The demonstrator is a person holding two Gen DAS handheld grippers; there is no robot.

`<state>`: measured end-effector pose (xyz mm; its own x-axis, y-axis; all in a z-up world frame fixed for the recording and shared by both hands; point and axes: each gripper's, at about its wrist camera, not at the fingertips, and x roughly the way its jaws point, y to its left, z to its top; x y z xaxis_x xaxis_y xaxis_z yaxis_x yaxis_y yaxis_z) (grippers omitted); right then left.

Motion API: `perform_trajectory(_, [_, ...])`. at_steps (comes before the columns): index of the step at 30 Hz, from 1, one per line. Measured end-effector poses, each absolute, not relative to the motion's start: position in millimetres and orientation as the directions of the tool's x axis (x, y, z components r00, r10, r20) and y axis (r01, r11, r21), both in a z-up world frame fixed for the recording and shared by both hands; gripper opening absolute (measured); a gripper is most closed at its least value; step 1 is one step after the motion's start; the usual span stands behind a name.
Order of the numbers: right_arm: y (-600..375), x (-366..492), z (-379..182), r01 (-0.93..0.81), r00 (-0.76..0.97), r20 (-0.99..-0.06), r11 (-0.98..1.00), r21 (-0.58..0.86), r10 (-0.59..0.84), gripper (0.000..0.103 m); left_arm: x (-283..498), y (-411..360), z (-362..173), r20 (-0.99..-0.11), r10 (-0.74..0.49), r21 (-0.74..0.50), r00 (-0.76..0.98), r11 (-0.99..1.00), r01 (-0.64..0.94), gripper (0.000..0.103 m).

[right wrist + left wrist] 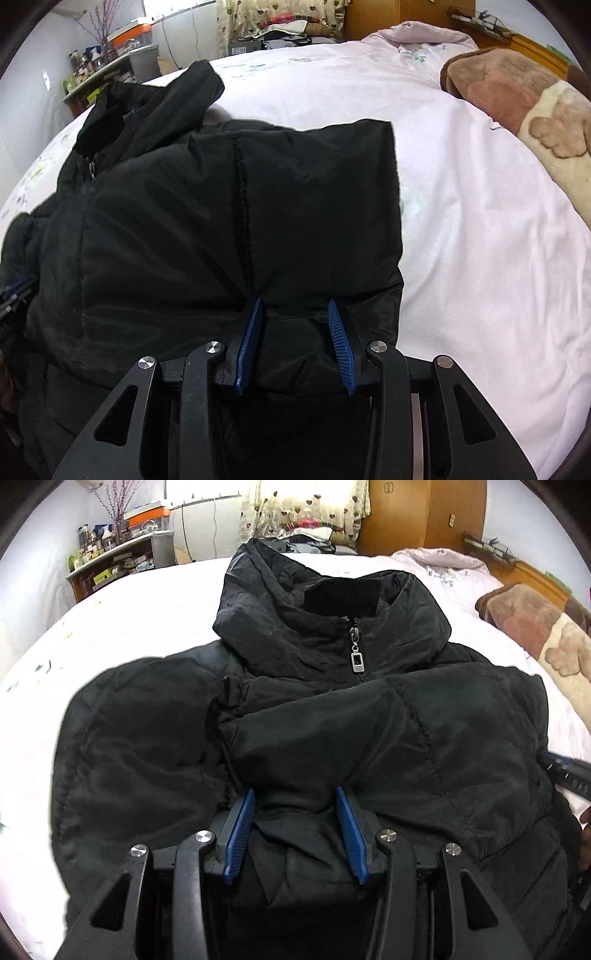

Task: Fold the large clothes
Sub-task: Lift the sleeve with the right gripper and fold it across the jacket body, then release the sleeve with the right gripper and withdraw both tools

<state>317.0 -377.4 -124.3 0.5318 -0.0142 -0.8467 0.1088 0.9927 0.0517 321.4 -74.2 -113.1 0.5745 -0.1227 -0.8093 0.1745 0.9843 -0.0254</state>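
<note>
left tongs (295,801) tilted down, clamped on a bunched fold of the black jacket (314,709) | right tongs (294,312) tilted down, pinching its other side | jacket lies zipped on the bed (461,221), hem hidden under both tongs | brown blanket (517,99) near the headboard, apart

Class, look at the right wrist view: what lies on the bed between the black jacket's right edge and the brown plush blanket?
Only bare pale pink bedsheet separates the black jacket from the brown plush blanket; the right wrist view shows it.
</note>
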Motion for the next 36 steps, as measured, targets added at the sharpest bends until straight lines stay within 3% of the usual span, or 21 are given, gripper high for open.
perform_trajectory(4, [-388, 311, -79, 0.107, 0.616, -0.787, 0.988, 0.113, 0.023, 0.038, 319, -62, -70, -0.773, -0.184, -0.093, 0.607, 0.979, 0.179, 0.048])
perform_trajectory(8, [-389, 338, -56, 0.101, 0.652, -0.758, 0.987, 0.125, 0.03, 0.038, 340, -71, -57, -0.74, -0.152, -0.039, 0.655, 0.982, 0.184, 0.048])
perform_trajectory(11, [-388, 374, -71, 0.106, 0.613, -0.79, 0.992, 0.074, -0.006, 0.038, 367, -75, -98, -0.804, -0.104, -0.003, 0.585, 0.985, 0.171, 0.049])
perform_trajectory(16, [-389, 390, -126, 0.095, 0.532, -0.846, 0.995, 0.026, -0.029, 0.037, 369, -71, -131, -0.786, -0.106, 0.005, 0.609, 0.984, 0.178, 0.049])
perform_trajectory(20, [-387, 384, -131, 0.113, 0.543, -0.838, 0.994, 0.005, -0.058, 0.036, 370, -71, -132, -0.784, -0.106, 0.0, 0.611, 0.985, 0.172, 0.049])
perform_trajectory(24, [-383, 375, -99, 0.104, 0.554, -0.829, 0.994, -0.031, -0.084, 0.037, 362, -63, -100, -0.795, -0.121, -0.031, 0.594, 0.987, 0.16, 0.046])
perform_trajectory(29, [-376, 319, -55, 0.061, 0.654, -0.756, 0.995, 0.075, 0.017, 0.037, 308, -47, -56, -0.715, -0.209, -0.093, 0.667, 0.974, 0.206, 0.046])
perform_trajectory(36, [-349, 306, -115, 0.011, 0.536, -0.843, 0.998, 0.057, 0.042, 0.036, 305, -55, -118, -0.805, -0.16, -0.052, 0.571, 0.978, 0.202, 0.049])
